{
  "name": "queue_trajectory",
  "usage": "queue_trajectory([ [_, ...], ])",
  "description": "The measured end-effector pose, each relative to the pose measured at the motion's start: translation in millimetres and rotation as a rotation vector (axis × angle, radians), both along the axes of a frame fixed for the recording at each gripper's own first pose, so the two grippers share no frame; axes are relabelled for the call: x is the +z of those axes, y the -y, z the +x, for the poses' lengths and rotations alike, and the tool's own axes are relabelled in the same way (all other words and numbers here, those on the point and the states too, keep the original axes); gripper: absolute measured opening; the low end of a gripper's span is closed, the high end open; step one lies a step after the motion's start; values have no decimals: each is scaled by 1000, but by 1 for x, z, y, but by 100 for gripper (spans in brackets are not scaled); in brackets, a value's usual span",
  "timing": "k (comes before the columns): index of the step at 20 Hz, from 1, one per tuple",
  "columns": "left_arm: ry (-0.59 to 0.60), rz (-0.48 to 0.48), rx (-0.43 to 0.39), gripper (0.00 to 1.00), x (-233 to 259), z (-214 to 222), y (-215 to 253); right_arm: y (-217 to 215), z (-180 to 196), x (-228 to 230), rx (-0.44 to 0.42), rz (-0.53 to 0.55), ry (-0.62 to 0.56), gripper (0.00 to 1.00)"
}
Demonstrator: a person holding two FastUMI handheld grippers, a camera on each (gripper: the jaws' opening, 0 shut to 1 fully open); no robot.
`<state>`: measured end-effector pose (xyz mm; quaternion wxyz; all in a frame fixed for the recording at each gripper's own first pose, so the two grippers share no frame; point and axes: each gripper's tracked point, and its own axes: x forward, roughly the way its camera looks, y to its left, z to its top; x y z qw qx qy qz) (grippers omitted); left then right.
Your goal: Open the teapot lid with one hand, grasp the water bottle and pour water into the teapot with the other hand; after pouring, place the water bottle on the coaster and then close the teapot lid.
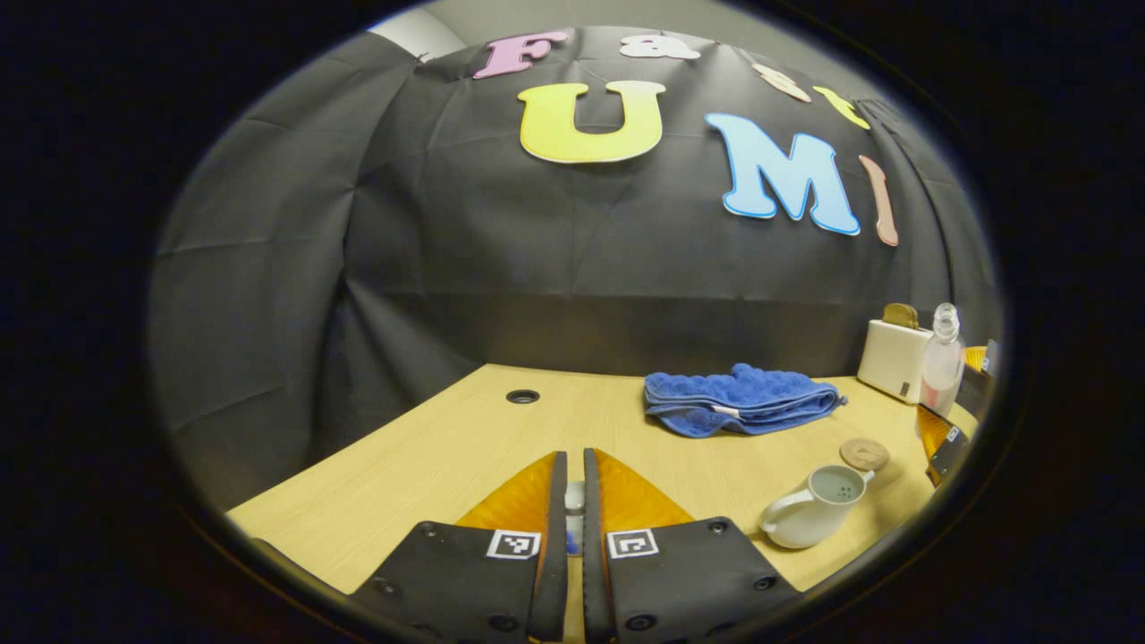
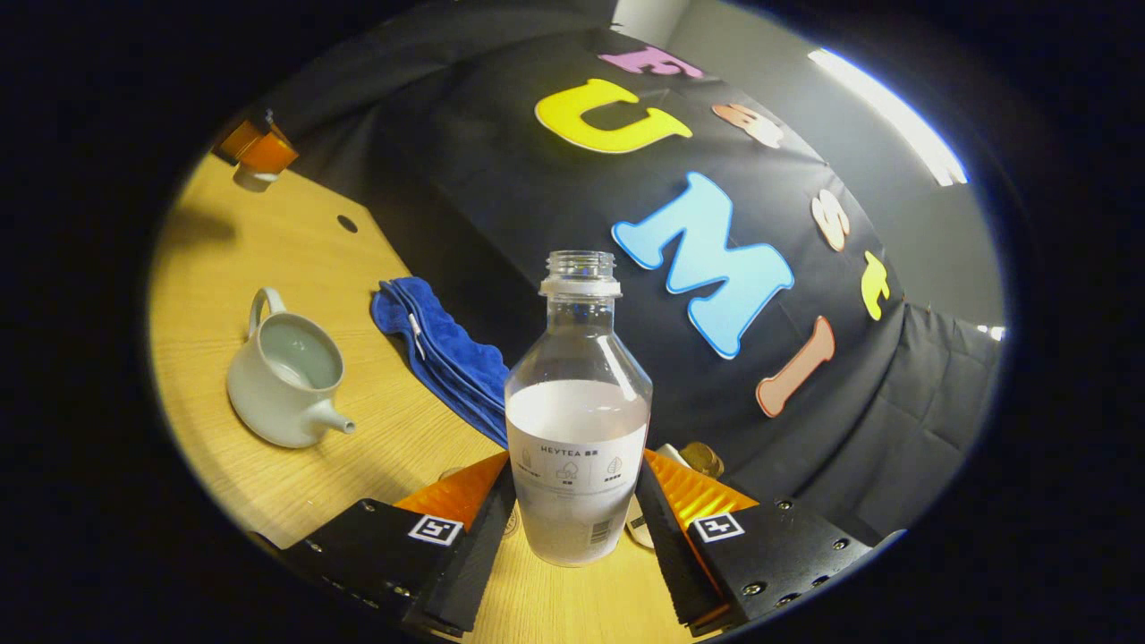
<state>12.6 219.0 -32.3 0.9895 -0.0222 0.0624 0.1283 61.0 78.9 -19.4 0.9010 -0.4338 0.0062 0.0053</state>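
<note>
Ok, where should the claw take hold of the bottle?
Grip the bottle on its straight lower body, at the label, coming in level from the side. It stands upright and uncapped, and the shoulder above tapers, so a higher grip could slip.

A folded blue towel point(image 1: 741, 399) lies near a white box point(image 1: 893, 358).

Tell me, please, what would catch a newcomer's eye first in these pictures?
The uncapped water bottle, partly full, stands upright between the right gripper fingers in the right gripper view. Left of it the white teapot sits open on the wooden table, beside a folded blue cloth.
</note>
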Motion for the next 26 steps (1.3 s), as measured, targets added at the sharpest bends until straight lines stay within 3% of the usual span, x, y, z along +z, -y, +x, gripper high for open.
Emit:
queue_trajectory([
  [7,0,-7,-10,14,-2,-1,1,-11,6,-18,21,-318,10,78],
  [14,-4,-7,-22,14,-4,0,4,-18,7,-30,61,-563,30,78],
  [26,-31,-3,-36,14,-12,3,9,-22,14,-11,97,-827,123,78],
])
